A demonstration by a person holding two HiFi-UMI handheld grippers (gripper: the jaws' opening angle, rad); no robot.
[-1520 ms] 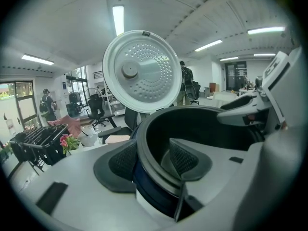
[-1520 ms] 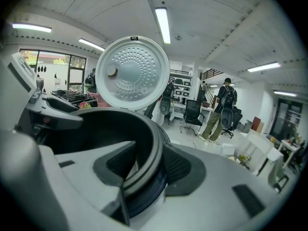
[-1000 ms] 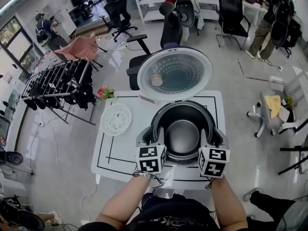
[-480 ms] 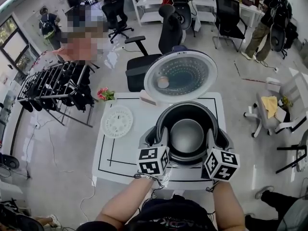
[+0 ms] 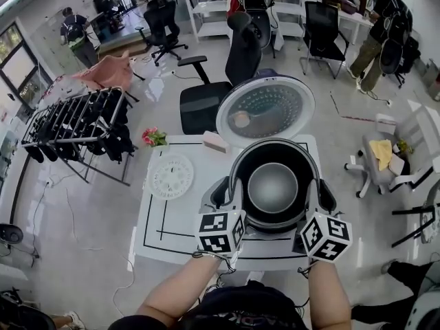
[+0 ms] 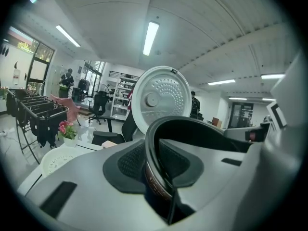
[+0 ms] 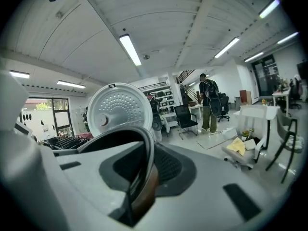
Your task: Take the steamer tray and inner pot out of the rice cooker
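Observation:
The dark inner pot (image 5: pixel 273 184) hangs just above the open rice cooker, whose round lid (image 5: pixel 267 112) stands up behind it. My left gripper (image 5: pixel 221 194) is shut on the pot's left rim (image 6: pixel 155 177), and my right gripper (image 5: pixel 323 198) is shut on its right rim (image 7: pixel 144 182). Both pairs of jaws have just been closing, with the rim between them. In each gripper view the rim runs between the black pads (image 6: pixel 134 160) (image 7: pixel 161 170). The white perforated steamer tray (image 5: pixel 170 176) lies flat on the table (image 5: pixel 155 218) to the left, also in the left gripper view (image 6: pixel 60 159).
A small flower pot (image 5: pixel 152 137) and a pale box (image 5: pixel 216 141) sit at the table's back edge. Behind the table are black office chairs (image 5: pixel 206 95); to the left is a loaded drying rack (image 5: pixel 75 119). A person (image 7: pixel 208 102) stands far right.
Both grippers have risen with the inner pot, which now sits higher and looks larger above the cooker body. The steamer tray has stayed put on the table.

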